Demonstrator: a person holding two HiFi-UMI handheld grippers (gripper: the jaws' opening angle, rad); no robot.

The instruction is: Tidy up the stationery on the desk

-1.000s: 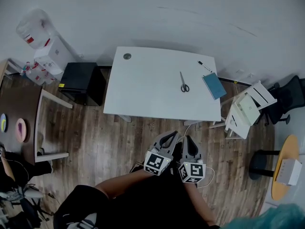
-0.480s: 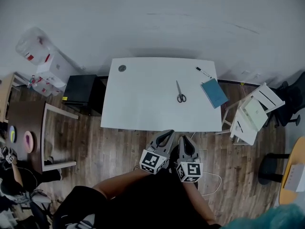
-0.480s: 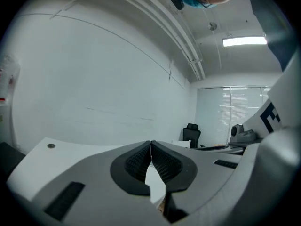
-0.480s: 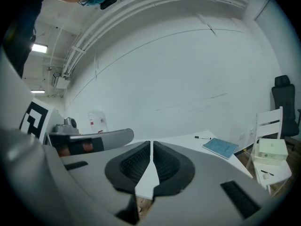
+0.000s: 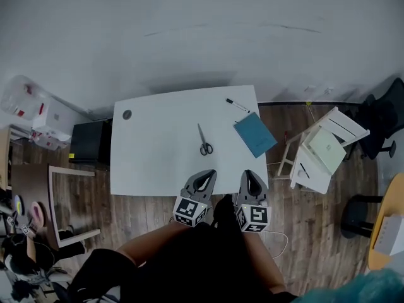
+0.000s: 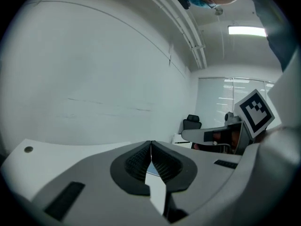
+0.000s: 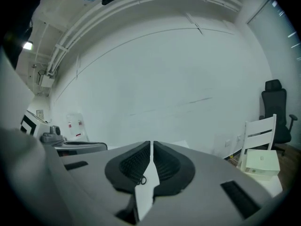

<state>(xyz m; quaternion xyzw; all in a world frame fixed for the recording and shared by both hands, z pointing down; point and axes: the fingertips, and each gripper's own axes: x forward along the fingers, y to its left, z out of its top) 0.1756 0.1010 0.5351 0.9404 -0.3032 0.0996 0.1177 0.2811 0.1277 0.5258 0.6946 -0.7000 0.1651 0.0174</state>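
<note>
On the white desk (image 5: 158, 150) lie black-handled scissors (image 5: 204, 140) near the middle, a blue notebook (image 5: 254, 134) at the right edge, and a marker pen (image 5: 238, 105) behind the notebook. My left gripper (image 5: 203, 178) and right gripper (image 5: 252, 180) hover side by side at the desk's near edge, both shut and empty. In the left gripper view the jaws meet at the tips (image 6: 151, 143); in the right gripper view the tips (image 7: 151, 144) also touch. The scissors show small between the right jaws (image 7: 143, 179).
A white folding chair (image 5: 319, 149) stands right of the desk, with a black office chair (image 5: 382, 120) beyond it. A black cabinet (image 5: 89, 142) sits left of the desk. A round grommet (image 5: 127, 114) marks the desk's back left corner. A wooden round table (image 5: 386, 230) is far right.
The view has shifted toward the desk: it now sits closer and more to the left. Both grippers moved up to its near edge and spread slightly apart, still shut.
</note>
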